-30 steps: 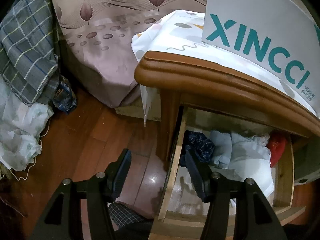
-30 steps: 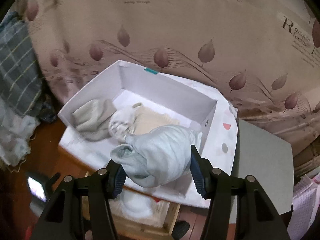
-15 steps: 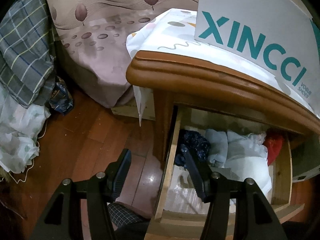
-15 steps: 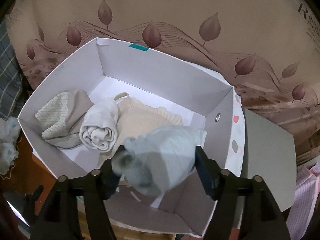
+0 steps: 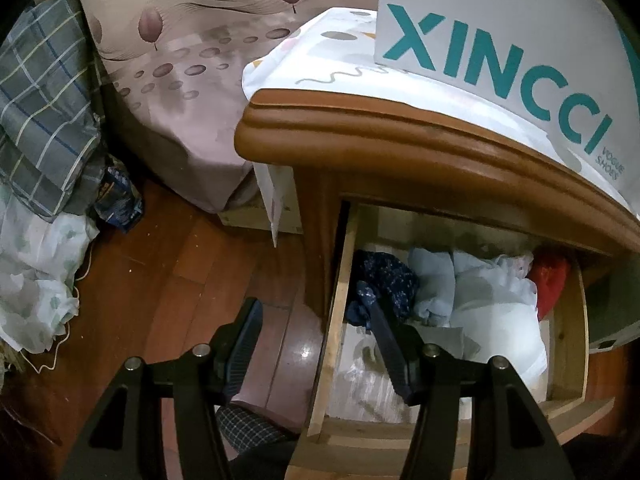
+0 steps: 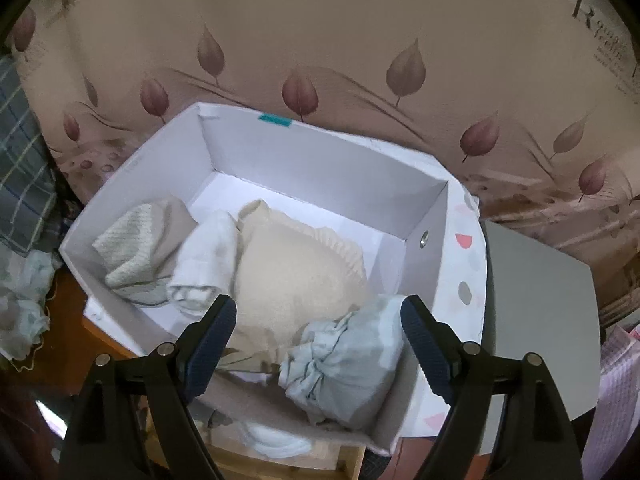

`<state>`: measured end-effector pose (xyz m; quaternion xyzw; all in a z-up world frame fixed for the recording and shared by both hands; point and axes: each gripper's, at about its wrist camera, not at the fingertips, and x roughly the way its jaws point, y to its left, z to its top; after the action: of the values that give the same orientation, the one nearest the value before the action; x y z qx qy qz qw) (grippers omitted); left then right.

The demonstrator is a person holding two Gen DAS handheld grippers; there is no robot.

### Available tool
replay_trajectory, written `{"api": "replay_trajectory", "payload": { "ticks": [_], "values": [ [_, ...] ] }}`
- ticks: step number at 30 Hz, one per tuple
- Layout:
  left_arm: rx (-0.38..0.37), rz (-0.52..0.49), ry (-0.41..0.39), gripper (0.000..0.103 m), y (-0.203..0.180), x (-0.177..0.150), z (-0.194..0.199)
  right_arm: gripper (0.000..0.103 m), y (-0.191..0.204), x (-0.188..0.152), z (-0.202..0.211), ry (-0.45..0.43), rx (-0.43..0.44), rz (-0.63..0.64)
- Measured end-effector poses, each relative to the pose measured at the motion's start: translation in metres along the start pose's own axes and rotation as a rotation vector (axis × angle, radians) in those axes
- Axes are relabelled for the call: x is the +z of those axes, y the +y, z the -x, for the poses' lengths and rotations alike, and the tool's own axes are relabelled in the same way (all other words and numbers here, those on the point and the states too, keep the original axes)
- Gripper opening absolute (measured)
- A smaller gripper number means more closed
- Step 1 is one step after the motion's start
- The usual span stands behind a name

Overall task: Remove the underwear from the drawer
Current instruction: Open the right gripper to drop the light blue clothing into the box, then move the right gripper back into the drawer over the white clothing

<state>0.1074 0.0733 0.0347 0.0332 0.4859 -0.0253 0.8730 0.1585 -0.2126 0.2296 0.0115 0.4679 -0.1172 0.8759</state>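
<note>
One pale blue bundle of underwear [image 6: 348, 364] lies in the near right corner of the white shoe box [image 6: 320, 148], just beside a cream piece [image 6: 288, 276], between the spread, empty fingers of the right gripper [image 6: 316, 320]. Only the left wrist view shows the box side reading "XINCCI VOGUE SHOES" and the open drawer [image 5: 336, 320] below, holding dark blue, light blue, white and red cloth. Spread too, the left gripper [image 5: 316, 320] straddles the drawer's left wall. Curtain [image 6: 320, 20] lettering is cut off.
</note>
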Motion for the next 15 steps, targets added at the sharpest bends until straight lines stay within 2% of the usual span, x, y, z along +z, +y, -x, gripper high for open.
{"api": "replay_trajectory", "payload": {
  "ticks": [4,9,15],
  "values": [
    [0.007,-0.02,-0.003,0.058,-0.003,-0.001,-0.001,0.085,0.003,-0.014,0.028,-0.031,0.032,0.03],
    [0.007,-0.03,0.014,0.058,-0.005,-0.002,-0.004,0.088,0.014,-0.056,0.058,-0.031,0.083,0.106],
    [0.0,-0.053,0.038,0.058,-0.008,-0.005,-0.009,0.092,0.03,-0.118,0.054,0.033,0.117,0.192]
  ]
}}
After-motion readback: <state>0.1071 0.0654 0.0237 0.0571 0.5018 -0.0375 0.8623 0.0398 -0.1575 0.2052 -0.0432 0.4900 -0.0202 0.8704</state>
